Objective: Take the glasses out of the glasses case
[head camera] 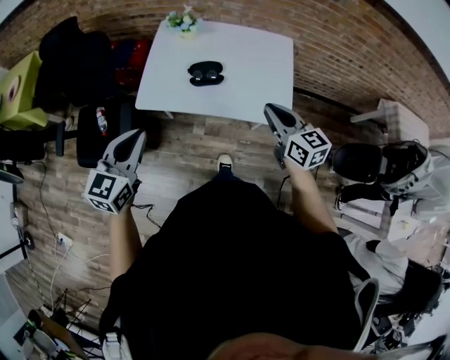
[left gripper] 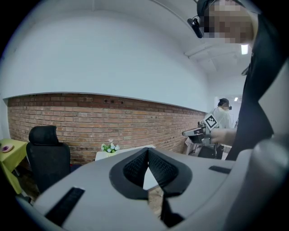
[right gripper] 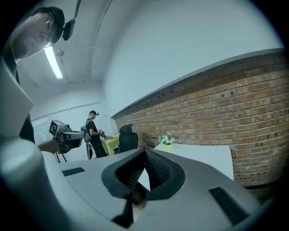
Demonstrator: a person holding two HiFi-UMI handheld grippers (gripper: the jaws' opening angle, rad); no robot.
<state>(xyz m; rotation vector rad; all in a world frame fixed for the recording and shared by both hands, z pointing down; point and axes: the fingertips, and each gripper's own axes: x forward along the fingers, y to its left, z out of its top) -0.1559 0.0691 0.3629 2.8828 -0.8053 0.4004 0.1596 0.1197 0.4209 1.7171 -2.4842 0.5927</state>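
Observation:
A black glasses case [head camera: 206, 73] lies near the middle of the white table [head camera: 260, 77]; from here I cannot make out the glasses. Both grippers hang above the wood floor, short of the table's near edge and well apart from the case. My left gripper [head camera: 134, 135] is at the left and points up towards the table. Its jaws meet at the tip with nothing between them [left gripper: 147, 151]. My right gripper [head camera: 270, 110] is nearer the table edge, and it too is shut and holds nothing [right gripper: 145, 152].
A small pot of flowers [head camera: 183, 20] stands at the table's far edge. A black office chair [head camera: 77, 56] and a yellow-green table [head camera: 17, 88] are at the left, another chair [head camera: 383, 165] at the right. Another person [right gripper: 92, 131] stands far off. Cables lie on the floor.

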